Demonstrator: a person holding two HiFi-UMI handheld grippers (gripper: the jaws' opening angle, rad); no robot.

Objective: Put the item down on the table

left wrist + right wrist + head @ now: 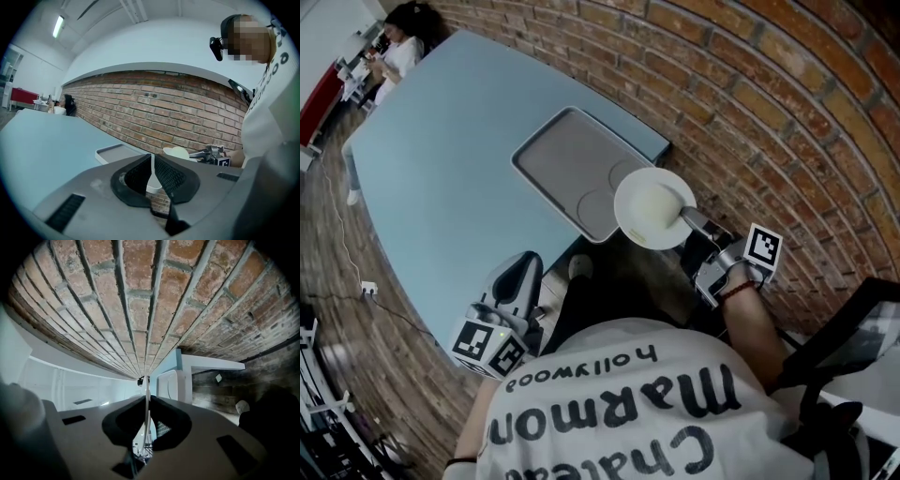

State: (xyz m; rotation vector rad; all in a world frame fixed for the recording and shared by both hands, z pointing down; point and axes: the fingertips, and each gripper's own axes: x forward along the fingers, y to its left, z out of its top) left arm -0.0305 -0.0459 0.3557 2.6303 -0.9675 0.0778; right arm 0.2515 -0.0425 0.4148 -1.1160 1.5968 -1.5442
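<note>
A white plate [652, 208] hangs level over the near right corner of a grey tray [562, 159], held by its rim in my right gripper [689, 217], which is shut on it. In the right gripper view the plate [147, 390] shows edge-on as a thin white line between the jaws of my right gripper [146, 401]. My left gripper [523, 267] is low by the table's near edge. In its own view my left gripper [152, 161] is shut on a thin white item [151, 180] whose kind I cannot make out. The plate [177, 152] shows beyond it.
The tray lies on a light blue table [441, 169] that runs along a brick wall [750, 103]. A person [398, 47] stands at the table's far end. My white shoe [579, 267] is on the floor between the grippers. A cable and socket [366, 286] lie at the left.
</note>
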